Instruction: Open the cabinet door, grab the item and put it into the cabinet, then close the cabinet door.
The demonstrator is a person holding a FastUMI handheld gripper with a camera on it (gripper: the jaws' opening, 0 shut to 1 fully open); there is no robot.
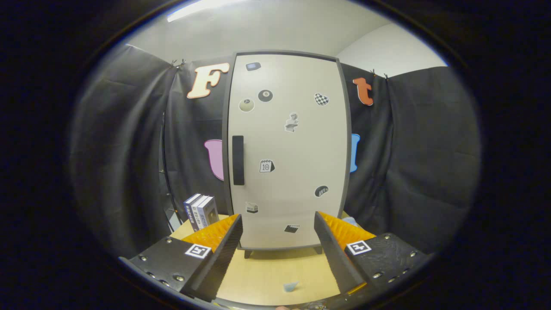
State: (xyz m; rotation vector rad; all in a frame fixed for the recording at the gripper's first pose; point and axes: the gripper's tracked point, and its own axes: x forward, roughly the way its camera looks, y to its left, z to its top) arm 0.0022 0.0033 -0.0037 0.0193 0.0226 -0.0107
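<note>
Gripper (277, 241) facing cabinet (287, 150) head-on, jaws spread wide, holding nothing. Cabinet standing upright on worktop (275, 271), well beyond the fingers, door (297, 172) shut flush. Dark vertical handle (238, 160) near door's left edge, about mid-height, long axis straight up and down. Handle lying ahead and up-left of the jaws, roughly above the left finger's tip (236, 221); hinge presumably on right side, so door likely swings out rightward. Jaw gap horizontal, handle vertical: orientation already suited to closing across it, probably needing only a lift, a slight leftward shift and a forward reach. Stickers scattered over door face. Boxes (200, 211), likely the item, standing upright on worktop just left of cabinet's lower corner, beyond left finger. Small pale scrap (290, 286) on worktop between the fingers. Judged stage: door-opening not yet begun.
</note>
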